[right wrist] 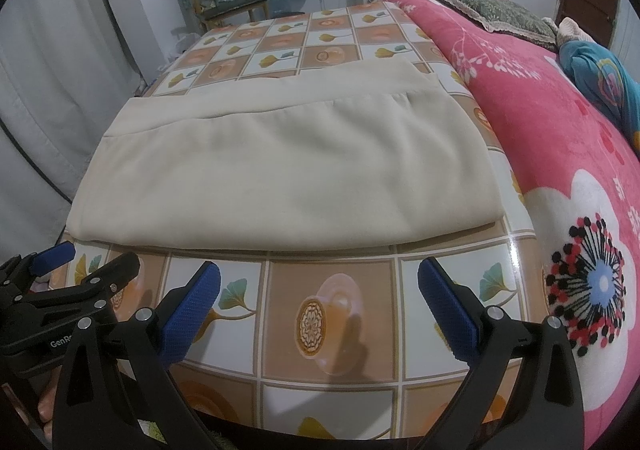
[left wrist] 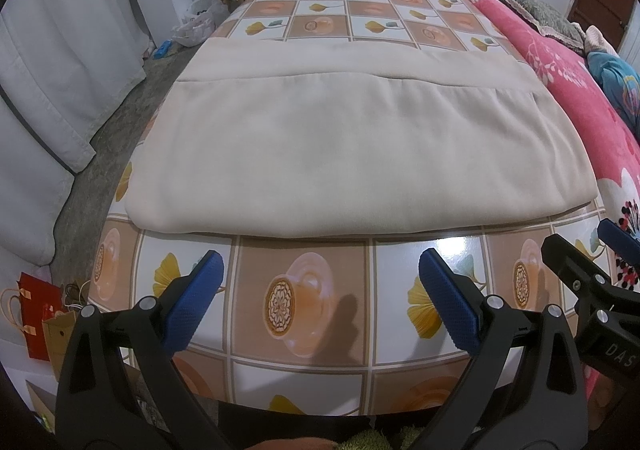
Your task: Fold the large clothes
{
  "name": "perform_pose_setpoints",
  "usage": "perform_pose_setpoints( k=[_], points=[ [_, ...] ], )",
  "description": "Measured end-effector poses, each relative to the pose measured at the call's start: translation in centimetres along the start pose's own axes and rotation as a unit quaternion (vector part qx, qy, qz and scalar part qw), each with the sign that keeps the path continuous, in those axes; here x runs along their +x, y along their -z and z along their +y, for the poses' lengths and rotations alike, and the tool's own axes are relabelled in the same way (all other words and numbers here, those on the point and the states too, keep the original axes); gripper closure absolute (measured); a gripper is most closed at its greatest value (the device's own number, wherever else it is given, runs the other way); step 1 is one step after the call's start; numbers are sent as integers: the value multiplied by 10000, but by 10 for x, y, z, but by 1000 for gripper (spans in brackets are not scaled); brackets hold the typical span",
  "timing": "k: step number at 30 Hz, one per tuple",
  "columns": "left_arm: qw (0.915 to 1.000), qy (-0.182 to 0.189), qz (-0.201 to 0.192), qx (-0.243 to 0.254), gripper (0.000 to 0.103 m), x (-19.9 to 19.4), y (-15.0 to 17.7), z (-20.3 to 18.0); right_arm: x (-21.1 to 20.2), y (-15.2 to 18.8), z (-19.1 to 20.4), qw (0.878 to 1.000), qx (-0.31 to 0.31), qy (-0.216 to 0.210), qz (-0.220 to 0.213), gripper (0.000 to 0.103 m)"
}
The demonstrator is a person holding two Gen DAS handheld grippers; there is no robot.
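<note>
Both grippers' fingers spread, empty; folded beige garment long axis left-right.

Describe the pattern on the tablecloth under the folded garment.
The tablecloth has squares alternating teacups and yellow ginkgo leaves; clearest in the left wrist view.

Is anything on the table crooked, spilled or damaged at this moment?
Nothing stands out. The folded beige fabric garment lies flat on the glossy tile-patterned tablecloth, edges fairly even, with only light gathers near its far seam. No spill or tear shows. The left tongs and right tongs are open, short of the cloth.
</note>
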State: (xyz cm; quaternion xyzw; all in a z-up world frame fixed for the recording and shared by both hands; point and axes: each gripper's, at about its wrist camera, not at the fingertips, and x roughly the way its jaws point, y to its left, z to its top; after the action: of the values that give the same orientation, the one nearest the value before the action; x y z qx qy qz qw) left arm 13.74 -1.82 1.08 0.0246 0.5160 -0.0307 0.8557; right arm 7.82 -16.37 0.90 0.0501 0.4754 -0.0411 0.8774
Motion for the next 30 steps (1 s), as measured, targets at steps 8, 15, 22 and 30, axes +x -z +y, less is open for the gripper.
perform_pose_setpoints(
  k=[8, 15, 22, 30],
  points=[
    [10000, -16, -2, -19, 8, -1, -3, 2, 0, 0, 0, 10000, -3, -3, 1, 7],
    [10000, -22, -7, -22, 8, -1, -2, 3, 1, 0, -1, 10000, 1, -5, 7, 7],
    [10000, -27, 7, -40, 8, 0, 0, 6, 1, 1, 0, 10000, -1, -7, 16, 7],
    [10000, -68, -15, -60, 8, 1, 0, 9, 2, 2, 1, 10000, -8, -5, 24, 7]
  ],
)
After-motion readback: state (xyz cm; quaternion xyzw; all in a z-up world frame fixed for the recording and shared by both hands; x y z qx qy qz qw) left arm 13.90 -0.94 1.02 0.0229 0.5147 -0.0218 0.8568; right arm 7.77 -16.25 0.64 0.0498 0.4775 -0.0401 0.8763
